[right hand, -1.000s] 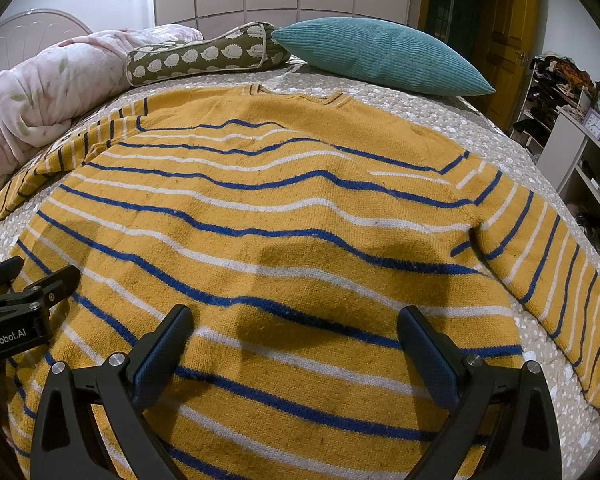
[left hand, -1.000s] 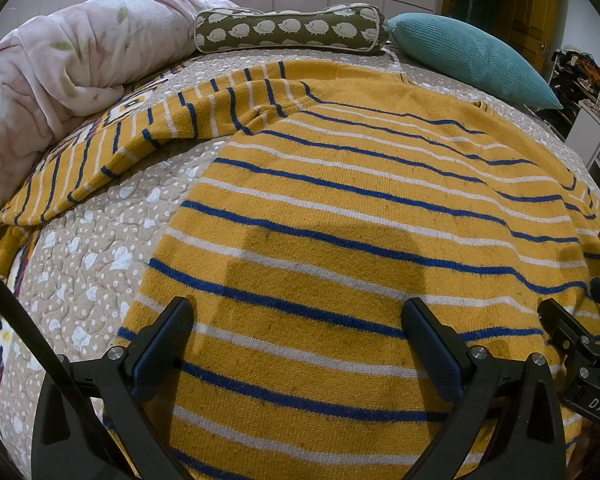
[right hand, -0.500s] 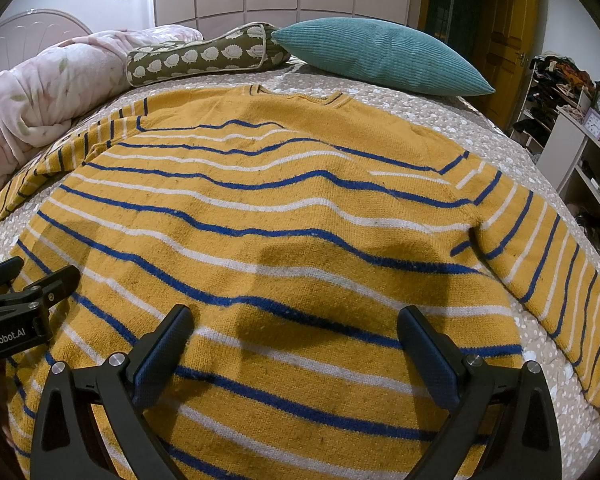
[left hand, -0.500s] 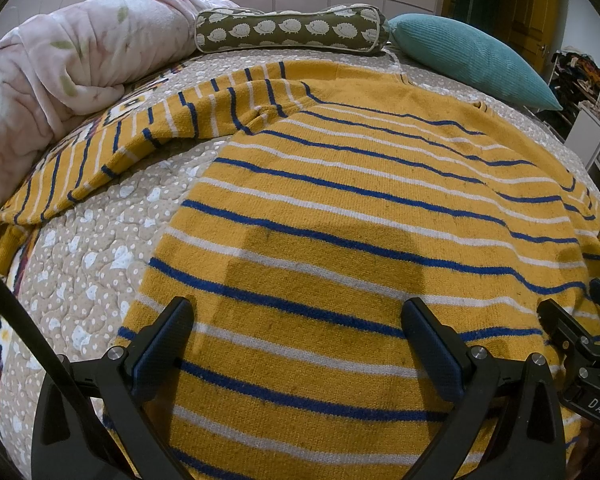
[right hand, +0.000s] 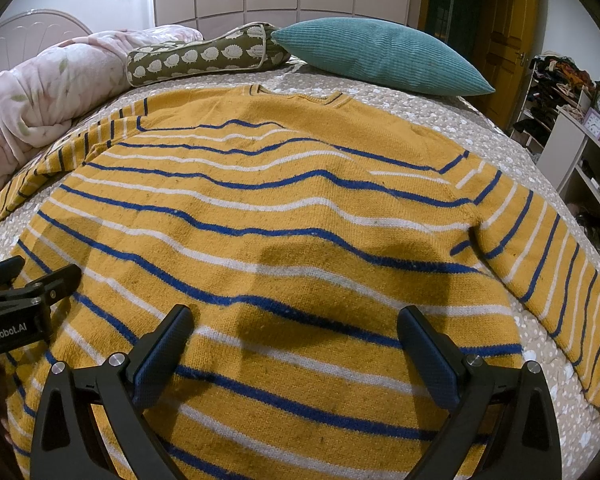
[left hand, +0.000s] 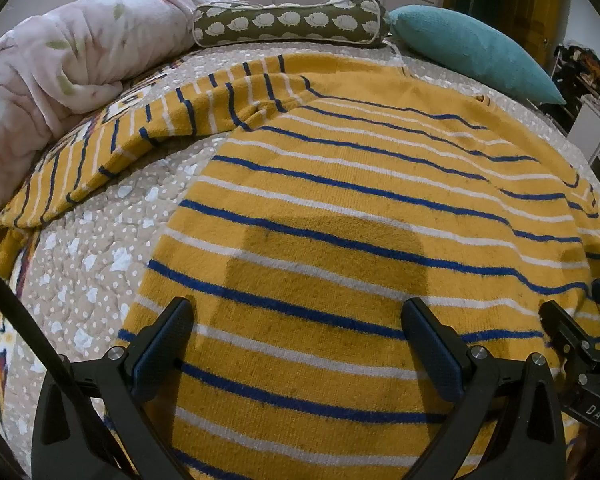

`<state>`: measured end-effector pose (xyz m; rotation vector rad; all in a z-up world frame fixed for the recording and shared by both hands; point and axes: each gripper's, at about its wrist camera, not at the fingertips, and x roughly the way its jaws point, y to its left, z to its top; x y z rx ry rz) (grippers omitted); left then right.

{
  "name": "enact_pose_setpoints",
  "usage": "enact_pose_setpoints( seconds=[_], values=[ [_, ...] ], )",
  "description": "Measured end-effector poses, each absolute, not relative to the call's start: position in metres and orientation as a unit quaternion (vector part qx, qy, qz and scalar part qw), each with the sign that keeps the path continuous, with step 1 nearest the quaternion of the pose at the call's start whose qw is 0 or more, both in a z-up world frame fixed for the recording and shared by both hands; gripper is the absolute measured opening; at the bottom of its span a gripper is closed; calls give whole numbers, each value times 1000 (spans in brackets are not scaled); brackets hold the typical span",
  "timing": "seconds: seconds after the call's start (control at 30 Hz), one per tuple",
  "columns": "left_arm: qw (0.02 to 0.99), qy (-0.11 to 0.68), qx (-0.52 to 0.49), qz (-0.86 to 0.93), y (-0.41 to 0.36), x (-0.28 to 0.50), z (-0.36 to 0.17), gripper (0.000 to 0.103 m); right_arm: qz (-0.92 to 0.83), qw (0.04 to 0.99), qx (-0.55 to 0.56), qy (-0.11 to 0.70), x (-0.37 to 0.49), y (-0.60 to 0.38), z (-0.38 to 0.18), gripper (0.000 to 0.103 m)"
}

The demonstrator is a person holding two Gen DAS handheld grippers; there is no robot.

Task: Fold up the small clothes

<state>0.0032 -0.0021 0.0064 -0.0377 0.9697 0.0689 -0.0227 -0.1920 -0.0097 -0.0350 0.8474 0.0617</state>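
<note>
Very little shifts. Ahead of the right gripper's [right hand: 296,314] jaws, the striped sweater [right hand: 300,216], the hedgehog pillow [right hand: 204,56] and the teal pillow [right hand: 380,56] sit a touch lower in view. Left of those jaws, the left gripper [right hand: 46,267] reaches slightly farther in over the sweater. Ahead of the left jaws, both pillows sit slightly higher.

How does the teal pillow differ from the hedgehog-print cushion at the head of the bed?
The teal pillow is one plain colour with a ribbed surface; the hedgehog-print cushion is olive with cream hedgehogs and pale piping. The teal pillow is broad and tapers to pointed corners; the hedgehog-print cushion is a long, narrow bolster. Both lie on the dotted bedspread, beyond the striped sweater's neckline.
</note>
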Motion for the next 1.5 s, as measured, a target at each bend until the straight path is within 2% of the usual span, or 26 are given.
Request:
enact_pose_setpoints(
  seconds=[0.03, 0.1, 0.23, 0.3, 0.33, 0.5, 0.57, 0.63, 0.67, 0.7, 0.83, 0.93, 1.03, 1.17, 1.23, 1.27, 1.3, 1.33, 1.37, 1.43, 1.5],
  values=[
    [882, 469, -19, 30, -2, 5, 8, 100, 30, 911, -17, 411, -23, -192, -10, 103],
    [880, 472, -44, 13, 6, 0, 22, 74, 31, 911, -16, 412, -23, -192, -9, 103],
    [893, 438, -100, -34, 41, -28, 67, 75, 41, 908, 1, 416, -22, -195, -7, 103],
    [902, 421, -95, -14, 63, -44, 83, 82, 50, 906, 17, 419, -18, -201, -9, 103],
    [904, 417, -96, 3, 76, -52, 86, 85, 53, 906, 23, 420, -20, -202, -8, 103],
    [884, 446, -143, -4, 108, -67, 64, 86, 129, 888, 110, 428, -22, -230, 0, 102],
    [876, 457, -153, -25, 108, -69, 50, 85, 174, 881, 136, 419, -36, -245, 15, 89],
    [867, 470, -159, -52, 104, -71, 38, 70, 193, 884, 154, 396, -56, -260, 28, 88],
    [856, 483, -170, -74, 98, -70, 29, 46, 188, 889, 148, 390, -73, -271, 38, 88],
    [847, 492, -180, -87, 95, -69, 23, 32, 173, 891, 136, 397, -81, -277, 41, 88],
    [856, 477, -175, -92, 75, -77, 16, 32, 120, 873, 128, 455, -113, -308, 31, 87],
    [860, 469, -176, -95, 68, -82, 15, 36, 146, 830, 166, 511, -124, -312, 13, 76],
    [854, 472, -193, -104, 68, -83, 14, 41, 184, 823, 175, 508, -136, -296, 7, 76],
    [851, 467, -223, -91, 69, -86, 15, 58, 249, 817, 178, 489, -145, -256, 2, 76],
    [856, 469, -206, -71, 60, -87, 18, 60, 264, 817, 174, 482, -151, -240, -3, 76],
    [860, 476, -176, -58, 51, -86, 20, 59, 262, 825, 162, 474, -156, -234, -3, 76],
    [862, 482, -151, -47, 44, -86, 21, 31, 261, 830, 151, 469, -159, -231, -2, 75],
    [864, 486, -128, -34, 39, -85, 22, 12, 260, 833, 141, 467, -163, -231, -1, 61],
    [863, 490, -119, -30, 37, -86, 25, 9, 253, 837, 131, 467, -165, -231, 0, 39],
    [866, 483, -127, -23, 40, -92, 35, 9, 251, 837, 127, 469, -163, -236, -2, 22],
    [873, 471, -125, -15, 47, -104, 49, 8, 258, 832, 147, 470, -164, -250, -1, 17]
  ],
)
